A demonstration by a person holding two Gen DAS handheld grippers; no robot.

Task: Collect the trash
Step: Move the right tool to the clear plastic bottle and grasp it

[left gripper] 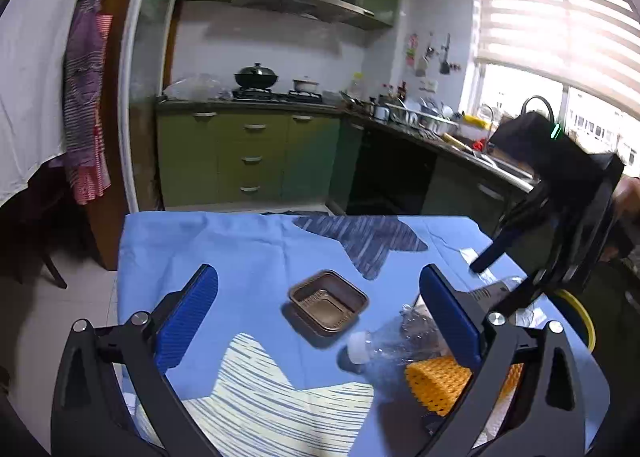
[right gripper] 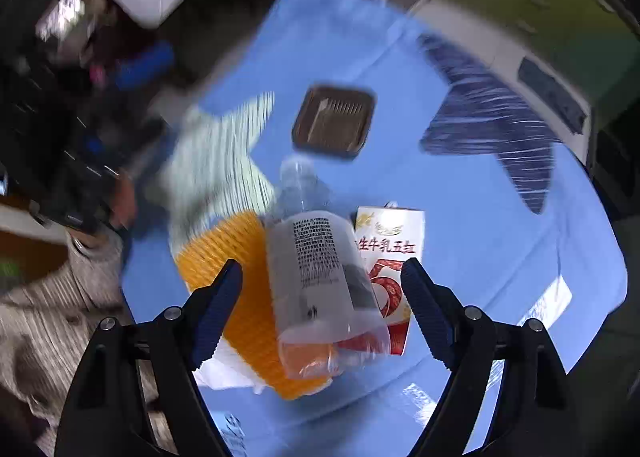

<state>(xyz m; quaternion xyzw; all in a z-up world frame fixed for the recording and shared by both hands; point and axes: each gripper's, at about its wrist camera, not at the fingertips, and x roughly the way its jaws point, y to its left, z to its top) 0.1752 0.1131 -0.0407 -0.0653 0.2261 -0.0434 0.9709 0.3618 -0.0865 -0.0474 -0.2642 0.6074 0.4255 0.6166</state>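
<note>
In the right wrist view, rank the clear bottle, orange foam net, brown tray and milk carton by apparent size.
1. Clear bottle and orange foam net: alike; the bottle covers part of the net.
2. Milk carton, partly hidden.
3. Brown tray, though it lies farther away.

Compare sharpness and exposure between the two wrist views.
Left wrist: sharp, but the bright window with blinds is blown out. Right wrist: motion-smeared, worst at the edges; the brown square plastic tray is soft, though print on the clear plastic bottle stays readable.

Your table (left gripper: pixel 160 241) wears a blue cloth — on it lie a brown tray (left gripper: pixel 328 303), clear bottle (left gripper: pixel 394 341), yellow foam net (left gripper: pixel 436 381) and milk carton (right gripper: pixel 394 245).
</note>
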